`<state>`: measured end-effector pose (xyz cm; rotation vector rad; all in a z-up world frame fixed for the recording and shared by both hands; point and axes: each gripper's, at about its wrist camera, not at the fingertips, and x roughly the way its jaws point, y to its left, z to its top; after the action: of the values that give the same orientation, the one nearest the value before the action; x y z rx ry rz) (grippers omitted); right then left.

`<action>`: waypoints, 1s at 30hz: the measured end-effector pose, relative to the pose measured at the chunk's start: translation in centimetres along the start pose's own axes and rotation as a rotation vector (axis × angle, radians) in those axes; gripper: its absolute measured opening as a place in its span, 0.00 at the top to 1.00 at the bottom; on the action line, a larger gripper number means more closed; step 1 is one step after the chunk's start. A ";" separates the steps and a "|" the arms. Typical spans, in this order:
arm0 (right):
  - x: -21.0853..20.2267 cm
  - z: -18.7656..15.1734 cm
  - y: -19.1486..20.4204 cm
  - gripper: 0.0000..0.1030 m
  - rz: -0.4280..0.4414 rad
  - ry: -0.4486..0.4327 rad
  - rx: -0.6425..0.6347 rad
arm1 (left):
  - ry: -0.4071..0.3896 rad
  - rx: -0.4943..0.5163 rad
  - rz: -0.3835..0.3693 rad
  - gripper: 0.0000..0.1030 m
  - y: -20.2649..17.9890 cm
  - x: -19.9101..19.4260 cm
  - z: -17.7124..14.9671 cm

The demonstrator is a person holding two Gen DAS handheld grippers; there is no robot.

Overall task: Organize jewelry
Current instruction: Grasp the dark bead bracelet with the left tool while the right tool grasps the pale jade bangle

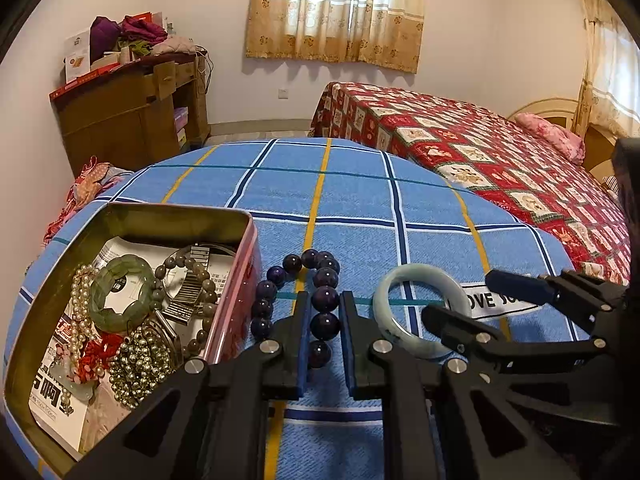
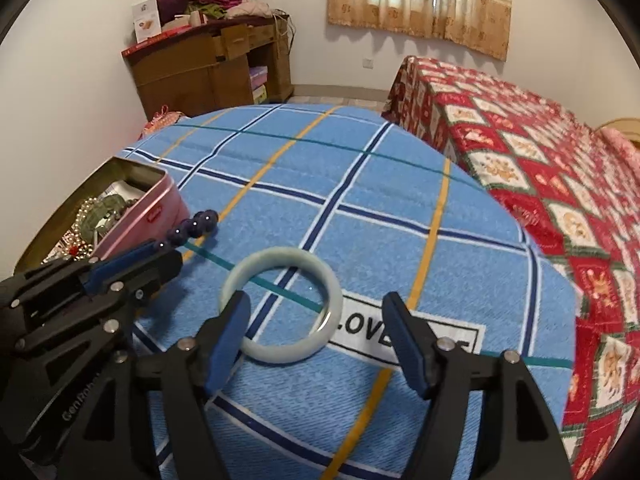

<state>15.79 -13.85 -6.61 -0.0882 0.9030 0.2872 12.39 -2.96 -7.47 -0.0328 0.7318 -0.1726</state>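
Blue checked cloth covers the surface (image 1: pixel 360 208) that carries everything here. On its left side sits the largest piece, a pink-sided tin (image 1: pixel 240 272) already holding pearls, a green bangle, a watch band and grey beads. Just right of the tin lies the dark purple bead bracelet (image 1: pixel 320 280), stretched into a loop whose long axis runs near to far. The left tongs (image 1: pixel 325 300) straddle the right-hand run of that loop, one bead sitting between the blue pads; the gap is narrow, but I cannot tell whether the pads are pressing the beads. Further right, apart from the beads, the pale jade bangle (image 2: pixel 280 304) lies flat. The right tongs (image 2: pixel 316 312) stand wide open and hold nothing: the left finger is at the bangle's near-left rim, the right finger is well outside it. Each tool is nearest its own piece, and the tin lies left of both.
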 end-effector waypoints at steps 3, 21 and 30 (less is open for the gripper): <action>0.1 -0.1 0.0 0.29 0.014 0.009 -0.009 | 0.003 0.001 -0.006 0.87 -0.1 0.1 0.0; 1.1 0.0 -0.3 0.87 -0.037 0.041 -0.043 | 0.005 0.005 -0.027 0.87 -0.2 0.2 -0.1; -0.6 -0.6 -1.8 0.88 0.036 -0.010 0.048 | -0.053 0.036 -0.016 0.87 -0.7 -1.1 -0.2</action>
<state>15.44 -15.83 -6.60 -0.0263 0.9021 0.2989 11.37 -3.45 -6.88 -0.0091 0.6755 -0.1994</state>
